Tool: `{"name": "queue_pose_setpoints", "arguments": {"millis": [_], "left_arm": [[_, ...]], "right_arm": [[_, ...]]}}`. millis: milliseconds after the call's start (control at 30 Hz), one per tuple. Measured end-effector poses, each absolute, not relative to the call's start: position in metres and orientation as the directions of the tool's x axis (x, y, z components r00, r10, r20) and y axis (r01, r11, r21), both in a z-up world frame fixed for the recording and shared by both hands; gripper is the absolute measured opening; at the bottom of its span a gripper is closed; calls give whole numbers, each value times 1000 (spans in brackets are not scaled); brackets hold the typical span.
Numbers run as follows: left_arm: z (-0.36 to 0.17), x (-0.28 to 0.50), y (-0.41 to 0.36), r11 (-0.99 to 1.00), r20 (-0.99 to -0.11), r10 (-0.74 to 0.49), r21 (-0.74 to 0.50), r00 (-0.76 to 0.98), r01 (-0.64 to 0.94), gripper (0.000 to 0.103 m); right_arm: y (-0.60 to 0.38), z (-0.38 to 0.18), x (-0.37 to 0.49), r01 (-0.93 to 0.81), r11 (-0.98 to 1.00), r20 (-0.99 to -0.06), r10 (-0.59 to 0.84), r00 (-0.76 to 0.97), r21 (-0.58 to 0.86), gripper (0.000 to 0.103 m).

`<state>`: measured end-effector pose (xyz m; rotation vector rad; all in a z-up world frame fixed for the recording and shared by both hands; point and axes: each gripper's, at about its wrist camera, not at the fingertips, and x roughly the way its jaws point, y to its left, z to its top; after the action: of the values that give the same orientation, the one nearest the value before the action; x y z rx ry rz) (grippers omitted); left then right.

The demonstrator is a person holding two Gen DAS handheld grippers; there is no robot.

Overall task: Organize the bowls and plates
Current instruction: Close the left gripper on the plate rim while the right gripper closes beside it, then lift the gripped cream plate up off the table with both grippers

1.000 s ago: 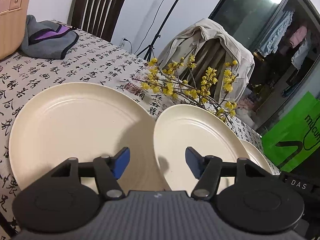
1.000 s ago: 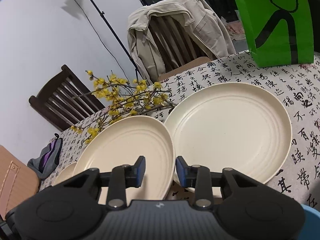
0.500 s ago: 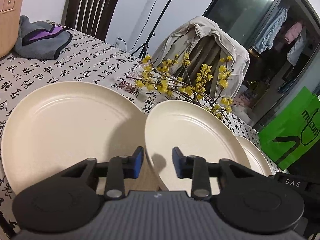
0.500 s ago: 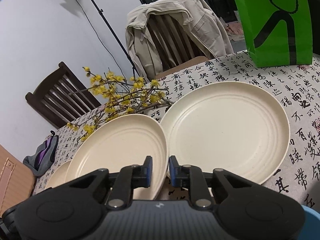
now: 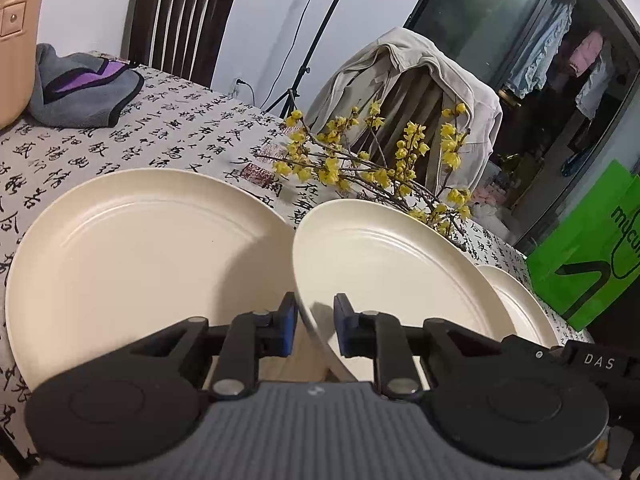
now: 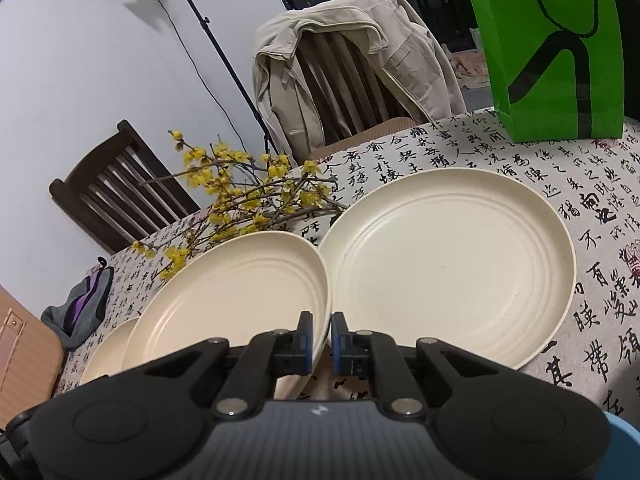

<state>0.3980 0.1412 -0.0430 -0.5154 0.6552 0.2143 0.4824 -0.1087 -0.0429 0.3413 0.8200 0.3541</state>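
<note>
Three cream plates lie in a row on the calligraphy tablecloth. The middle plate (image 5: 400,280) (image 6: 232,304) overlaps its neighbours. Its left rim passes between the blue pads of my left gripper (image 5: 314,330); those jaws are closing, and a slim gap still shows beside the right pad. My right gripper (image 6: 321,340) is shut on the same plate's right rim, both pads against it. The left plate (image 5: 140,260) shows only as a sliver (image 6: 108,352) in the right wrist view. The right plate (image 6: 452,264) peeks out behind the middle one (image 5: 516,304) in the left wrist view.
Yellow blossom branches (image 5: 372,164) lie just behind the plates. A green paper bag (image 6: 552,52) stands at the far right, and a grey-purple cloth (image 5: 80,88) and a tan case (image 5: 16,40) sit far left. A jacket-draped chair (image 6: 352,64) stands behind the table. A blue rim (image 6: 624,432) shows near right.
Both pairs of jaws have narrowed from well apart to close around the middle plate's rim. Neither hand has shifted, and the plates lie as before.
</note>
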Motion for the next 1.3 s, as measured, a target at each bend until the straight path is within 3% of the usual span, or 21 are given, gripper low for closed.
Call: {"name": "queue_pose_setpoints", "arguments": {"millis": [1300], "left_arm": [[-19,378,128,889,-549,77,-340,832,-307,19]], "right_arm": [[-113,-21,467,-229,881,-574,447,686,413,9]]}}
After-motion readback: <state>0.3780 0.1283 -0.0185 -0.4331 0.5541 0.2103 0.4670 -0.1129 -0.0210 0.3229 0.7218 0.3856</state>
